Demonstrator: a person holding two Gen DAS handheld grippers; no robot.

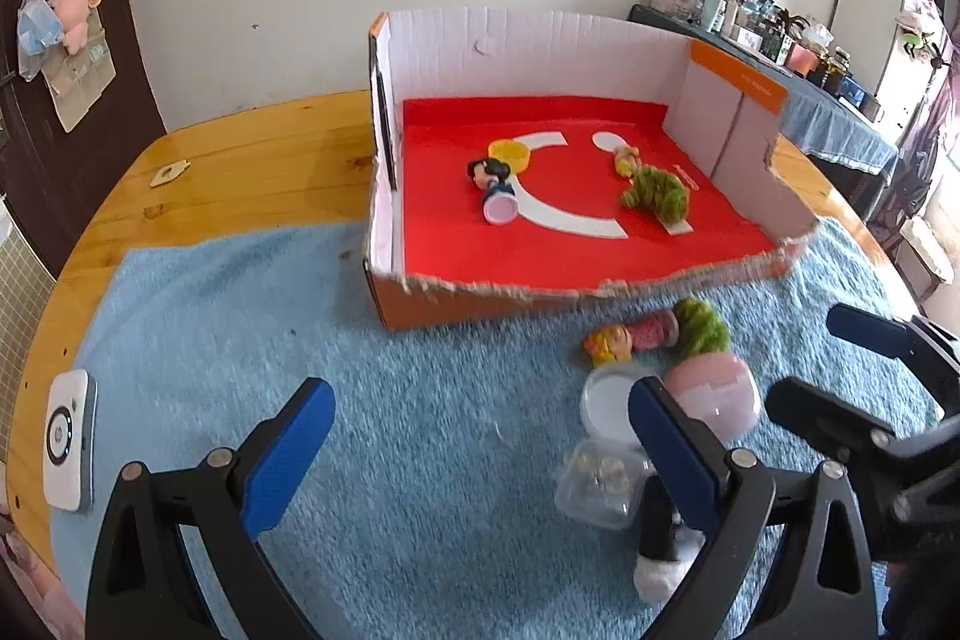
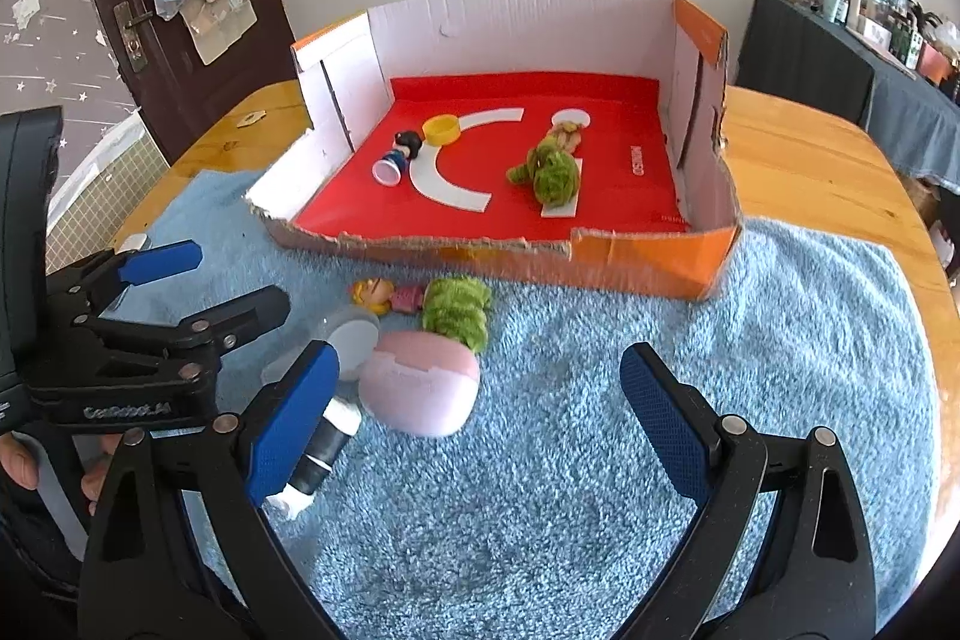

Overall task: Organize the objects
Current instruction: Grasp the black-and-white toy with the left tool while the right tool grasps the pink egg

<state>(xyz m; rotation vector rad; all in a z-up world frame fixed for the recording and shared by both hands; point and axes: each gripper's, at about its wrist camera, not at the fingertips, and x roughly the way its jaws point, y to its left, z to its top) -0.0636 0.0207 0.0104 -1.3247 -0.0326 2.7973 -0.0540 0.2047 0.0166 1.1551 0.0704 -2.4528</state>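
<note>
- Left wrist view: the left gripper (image 1: 480,436) is hovering released and empty over the blue towel (image 1: 300,328). The loose cluster is lying just to its right: pink capsule (image 1: 720,394), clear plastic box (image 1: 597,484), blonde doll (image 1: 630,337). The cardboard tray (image 1: 684,280) is already holding a dark-haired doll (image 1: 495,190).
- Right wrist view: the right gripper (image 2: 480,412) is also spread wide, gripping nothing, nearing the pink capsule (image 2: 420,388). Judging by this, a pick is starting; next, it needs centring on one item before closing.

My left gripper (image 1: 480,430) and right gripper (image 2: 480,394) are both wide open, side by side, holding nothing.
</note>
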